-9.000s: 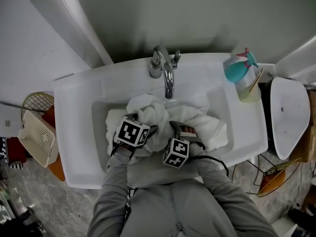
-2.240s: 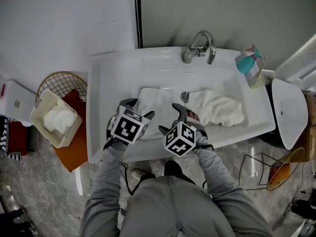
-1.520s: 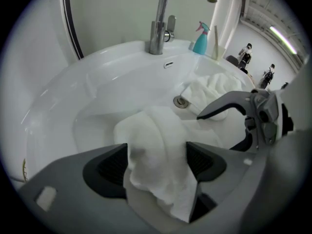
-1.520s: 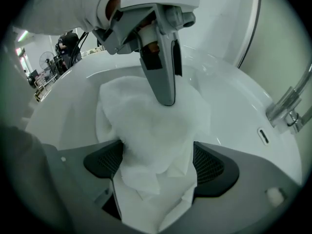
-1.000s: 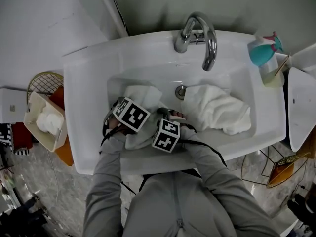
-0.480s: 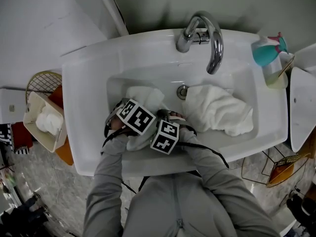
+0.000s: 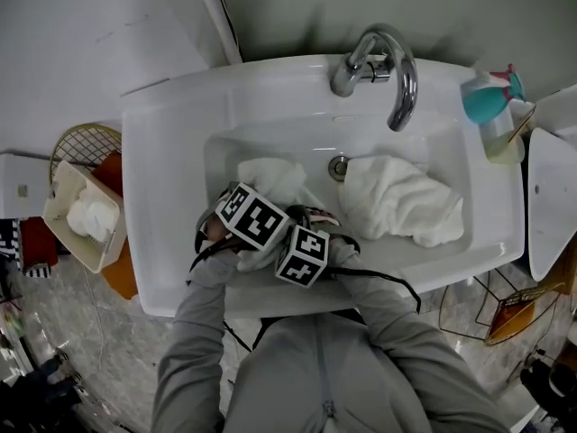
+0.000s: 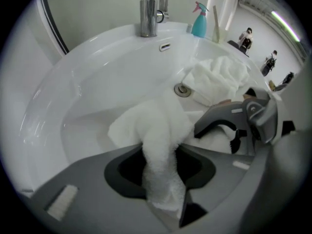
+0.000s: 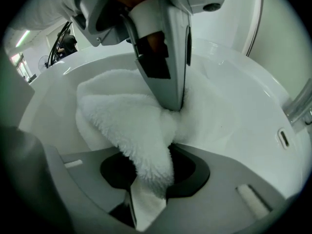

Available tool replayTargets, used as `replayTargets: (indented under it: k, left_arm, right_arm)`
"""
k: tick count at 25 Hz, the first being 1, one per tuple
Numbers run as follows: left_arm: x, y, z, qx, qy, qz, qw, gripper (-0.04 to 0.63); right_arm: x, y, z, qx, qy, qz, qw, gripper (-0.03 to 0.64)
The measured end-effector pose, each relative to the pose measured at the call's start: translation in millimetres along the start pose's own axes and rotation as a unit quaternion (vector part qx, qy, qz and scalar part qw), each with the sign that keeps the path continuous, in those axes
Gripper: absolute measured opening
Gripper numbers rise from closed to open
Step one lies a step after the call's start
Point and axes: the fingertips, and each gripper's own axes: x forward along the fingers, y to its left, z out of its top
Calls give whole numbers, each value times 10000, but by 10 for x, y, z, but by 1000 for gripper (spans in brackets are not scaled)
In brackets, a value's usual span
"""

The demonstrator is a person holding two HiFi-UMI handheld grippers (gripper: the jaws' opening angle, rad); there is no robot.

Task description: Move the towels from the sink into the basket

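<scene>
— How's the light on your end?
— On the head view I get soft, even light from overhead. The glossy white ceramic sink (image 7: 171, 152) has a mild sheen, the curved chrome faucet (image 7: 401, 70) bright streaks, and a dim shadow lies on the grey wall (image 7: 361, 7) behind.
— The gripper views?
— Fisheye bend, black corners. The fluffy white towel (image 8: 161, 145) nearly washes out, and I see the nearest foreground blurred.

From above, two marker cubes (image 7: 253, 218) cover part of the nearer towel (image 7: 270, 177); distant people (image 8: 246, 35) beyond the sink (image 8: 97, 57) are too small to make out.
</scene>
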Motion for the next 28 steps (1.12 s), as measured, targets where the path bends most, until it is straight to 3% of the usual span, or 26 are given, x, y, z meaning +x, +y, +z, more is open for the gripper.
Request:
replayTargets:
  k: [6,13,22,28]
  left_arm:
    - [-352,-35,67,-207,-542,-92,9983,195]
    - [-887,69,41,-441,-1196,136,9917,192]
    - [-1901,351,-159,-514,-2047,898,9733,191]
    - [-2638,547,-634,-469,-2376,1537,9580,190]
  right_arm:
    - [-245,-97,312,135,-463,-469,9977,129]
    - [-568,-145,686,108,-869,-1077,9903,129]
    - [-1172,-79,1530,-284,-1650,-1824,9689,129]
    - [-1469,329,2242,-536,-2150,-2046,9534,129]
